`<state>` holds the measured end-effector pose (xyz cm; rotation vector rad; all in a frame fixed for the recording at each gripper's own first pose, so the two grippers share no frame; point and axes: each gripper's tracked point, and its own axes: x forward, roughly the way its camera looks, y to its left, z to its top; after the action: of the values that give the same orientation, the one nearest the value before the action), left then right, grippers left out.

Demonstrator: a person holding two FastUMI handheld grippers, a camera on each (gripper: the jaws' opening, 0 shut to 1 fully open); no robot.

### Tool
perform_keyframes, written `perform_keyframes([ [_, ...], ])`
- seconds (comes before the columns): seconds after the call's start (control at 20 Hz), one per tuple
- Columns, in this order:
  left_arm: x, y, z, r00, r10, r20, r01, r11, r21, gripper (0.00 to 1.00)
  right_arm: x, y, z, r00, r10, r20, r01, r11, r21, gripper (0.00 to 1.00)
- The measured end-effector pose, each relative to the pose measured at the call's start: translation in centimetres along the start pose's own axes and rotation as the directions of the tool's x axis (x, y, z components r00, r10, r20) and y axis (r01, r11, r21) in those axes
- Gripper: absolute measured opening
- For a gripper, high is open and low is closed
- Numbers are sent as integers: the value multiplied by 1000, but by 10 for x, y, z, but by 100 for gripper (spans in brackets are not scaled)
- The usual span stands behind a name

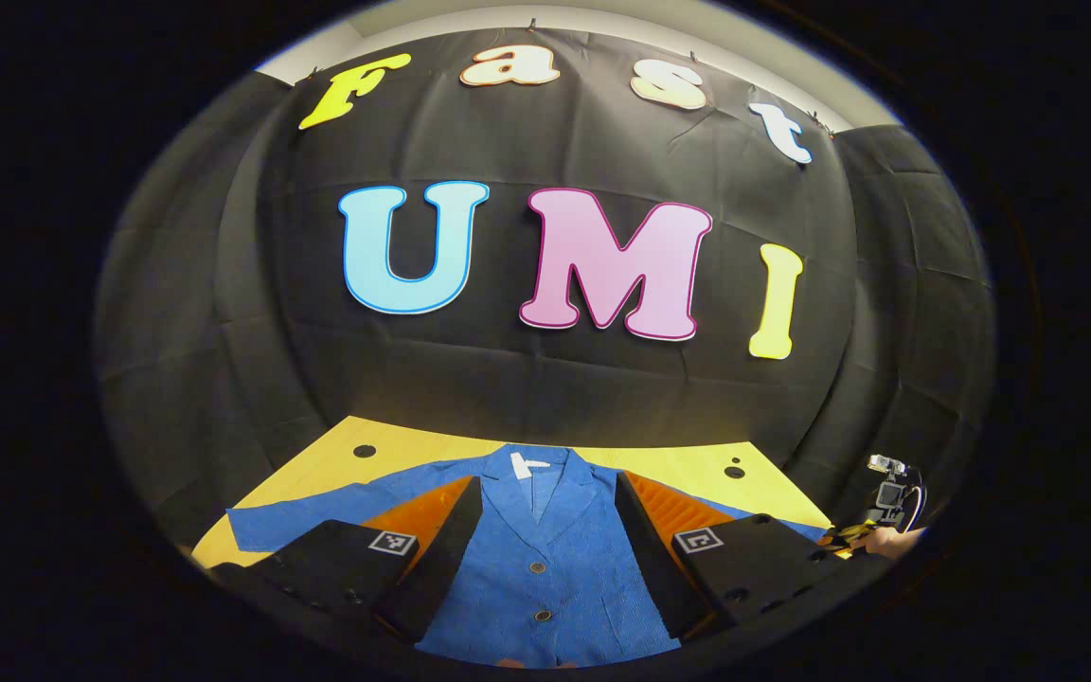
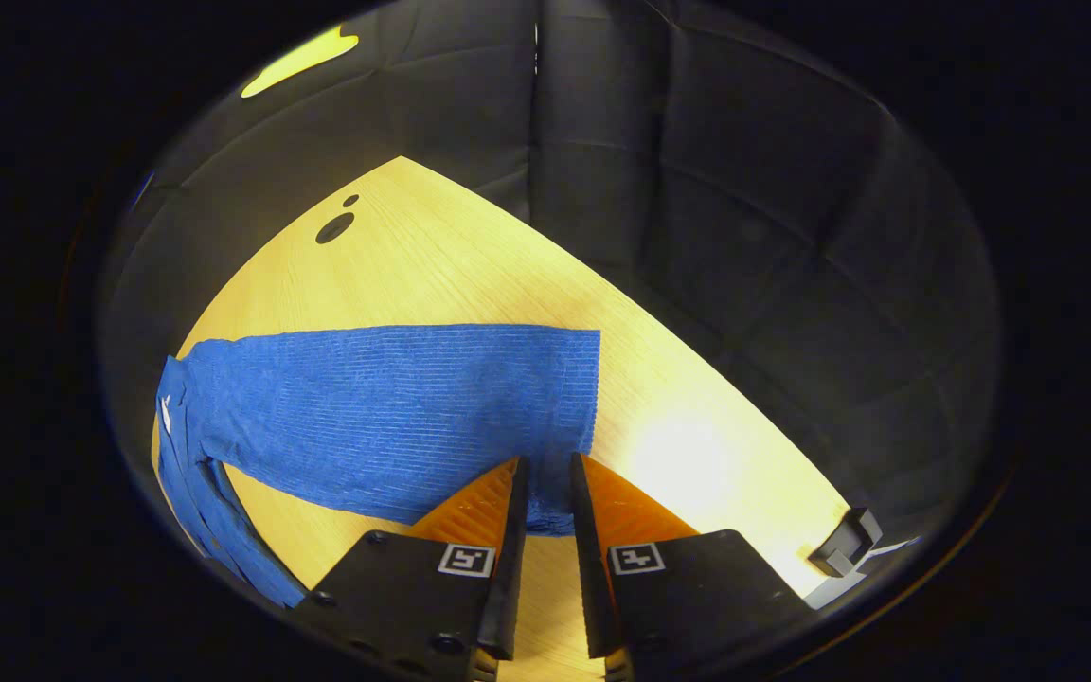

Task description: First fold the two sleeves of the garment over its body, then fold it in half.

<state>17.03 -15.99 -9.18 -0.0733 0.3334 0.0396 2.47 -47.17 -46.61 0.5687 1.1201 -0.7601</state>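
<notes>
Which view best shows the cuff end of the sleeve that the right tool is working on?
The right gripper view: the sleeve lies flat across the table, its cuff corner between the right tool fingers. The left gripper view shows mainly the jacket front.

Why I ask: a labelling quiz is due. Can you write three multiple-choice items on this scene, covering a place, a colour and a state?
1. Where does the jacket lie? A on the table; B on the floor; C hung on the wall.
2. What colour is the jacket? A red; B blue; C green.
3. How do the left gripper jaws stand? A shut on a button; B shut on the collar; C wide apart.

Answers: 1 A, it lies spread flat on the yellow top. 2 B, the cloth is blue throughout. 3 C, the jacket front shows between them.
</notes>
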Motion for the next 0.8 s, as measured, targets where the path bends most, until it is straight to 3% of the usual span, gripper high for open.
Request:
perform_keyframes([
  [0.1, 0, 4, -1, 1000, 8, -5, -8, 1000, -7, 81, -4, 7, 2, 999, 34, 8, -34, 999, 17, 6],
  [0.3, -2, 10, -4, 1000, 26, -13, -26, 1000, -2, 82, -10, 13, 1, 995, 102, 21, -102, 995, -13, 1],
  [0.5, -7, 10, 2, 1000, 27, 9, -27, 999, 31, 81, -28, 22, 16, 990, 114, 83, -111, 993, -37, 1],
  [0.65, -9, 9, 1, 1000, 28, 10, -28, 999, 25, 81, -52, 42, 40, 979, 144, 143, -135, 988, -75, 1],
  [0.8, -14, 14, -1, 999, 43, 11, -43, 999, 17, 81, -77, 87, 65, 956, 222, 194, -199, 971, -130, 1],
])
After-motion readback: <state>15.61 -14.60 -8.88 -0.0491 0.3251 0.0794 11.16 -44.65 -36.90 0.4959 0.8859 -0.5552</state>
